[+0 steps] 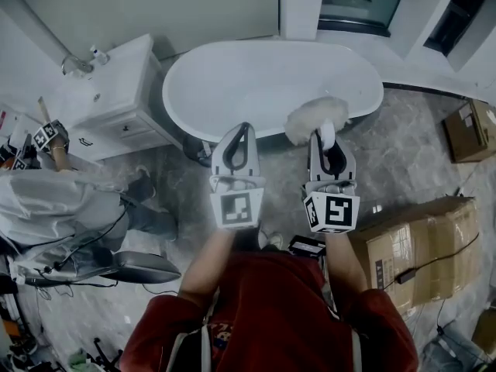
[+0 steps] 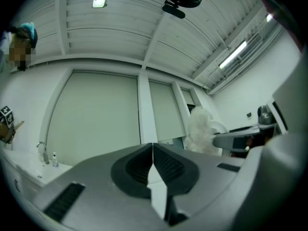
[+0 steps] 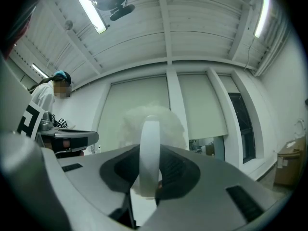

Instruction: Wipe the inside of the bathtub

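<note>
- while the left gripper (image 1: 243, 130) and right gripper (image 1: 327, 134) hang side by side, the white bathtub (image 1: 271, 80) lies just ahead of their tips.
- a cardboard box (image 1: 411, 246) sits on the floor off to the right gripper's right, back by its rear end.
- the right gripper's jaws are clamped on the white handle (image 3: 149, 143) of a fluffy duster (image 1: 316, 118), whose head is over the tub's near rim.
- the left gripper's jaws are pressed together with nothing between them.
</note>
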`<state>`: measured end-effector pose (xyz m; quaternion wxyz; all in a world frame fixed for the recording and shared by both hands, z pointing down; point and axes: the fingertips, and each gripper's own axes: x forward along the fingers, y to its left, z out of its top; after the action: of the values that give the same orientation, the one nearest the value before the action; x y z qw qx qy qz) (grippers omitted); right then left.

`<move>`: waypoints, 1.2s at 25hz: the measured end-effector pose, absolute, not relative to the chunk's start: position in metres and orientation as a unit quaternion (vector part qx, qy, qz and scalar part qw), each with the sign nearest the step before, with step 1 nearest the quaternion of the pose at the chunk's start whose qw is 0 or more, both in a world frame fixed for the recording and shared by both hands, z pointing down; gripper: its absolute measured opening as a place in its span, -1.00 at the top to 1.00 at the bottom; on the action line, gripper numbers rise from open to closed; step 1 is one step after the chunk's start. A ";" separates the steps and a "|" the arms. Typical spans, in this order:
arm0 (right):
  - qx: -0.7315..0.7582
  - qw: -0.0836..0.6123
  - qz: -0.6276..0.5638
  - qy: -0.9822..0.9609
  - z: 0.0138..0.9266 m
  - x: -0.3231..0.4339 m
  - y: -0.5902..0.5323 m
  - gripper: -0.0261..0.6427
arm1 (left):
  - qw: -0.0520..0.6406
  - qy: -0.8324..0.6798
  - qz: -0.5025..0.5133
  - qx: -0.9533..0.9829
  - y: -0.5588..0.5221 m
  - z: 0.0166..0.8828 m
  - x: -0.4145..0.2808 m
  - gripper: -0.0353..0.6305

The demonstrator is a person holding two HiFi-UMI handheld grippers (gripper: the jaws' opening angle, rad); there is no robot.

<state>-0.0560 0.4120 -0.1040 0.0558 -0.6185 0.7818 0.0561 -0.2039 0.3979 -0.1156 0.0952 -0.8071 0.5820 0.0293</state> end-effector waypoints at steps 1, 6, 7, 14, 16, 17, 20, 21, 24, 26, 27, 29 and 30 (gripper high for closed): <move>-0.618 0.054 0.058 0.782 -0.103 -0.054 0.412 0.64 | 0.097 0.582 0.028 -0.807 0.398 -0.114 -0.201 0.84; -0.622 0.040 0.062 0.780 -0.096 -0.055 0.393 0.64 | 0.087 0.587 0.033 -0.805 0.380 -0.108 -0.205 0.84; -0.622 0.036 0.061 0.780 -0.096 -0.059 0.384 0.64 | 0.086 0.587 0.034 -0.805 0.371 -0.108 -0.209 0.84; -0.628 0.010 0.076 0.775 -0.087 -0.064 0.345 0.64 | 0.084 0.586 0.033 -0.805 0.332 -0.101 -0.213 0.84; -0.626 0.009 0.076 0.776 -0.086 -0.066 0.332 0.64 | 0.083 0.587 0.036 -0.805 0.318 -0.101 -0.215 0.84; -0.625 0.009 0.075 0.777 -0.085 -0.066 0.327 0.64 | 0.083 0.588 0.038 -0.804 0.313 -0.102 -0.215 0.84; -0.622 0.011 0.073 0.779 -0.082 -0.062 0.314 0.64 | 0.093 0.588 0.039 -0.803 0.302 -0.100 -0.210 0.84; -0.622 0.012 0.072 0.780 -0.080 -0.061 0.310 0.64 | 0.095 0.588 0.037 -0.802 0.299 -0.098 -0.208 0.84; -0.615 0.013 0.073 0.785 -0.072 -0.060 0.299 0.64 | 0.097 0.596 0.039 -0.796 0.292 -0.092 -0.209 0.84; -0.611 0.014 0.069 0.788 -0.068 -0.066 0.284 0.64 | 0.093 0.602 0.039 -0.792 0.277 -0.089 -0.217 0.84; -0.609 0.015 0.065 0.790 -0.067 -0.070 0.275 0.64 | 0.090 0.606 0.038 -0.790 0.269 -0.087 -0.222 0.84; -0.606 0.014 0.060 0.793 -0.063 -0.074 0.263 0.64 | 0.084 0.613 0.035 -0.785 0.259 -0.082 -0.229 0.84; -0.604 0.012 0.058 0.795 -0.060 -0.074 0.259 0.64 | 0.083 0.617 0.034 -0.782 0.257 -0.080 -0.230 0.84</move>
<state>-0.0741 0.2593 -0.0595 0.0121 -0.6036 0.7951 0.0583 -0.2302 0.2567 -0.0795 0.0831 -0.7817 0.6171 0.0339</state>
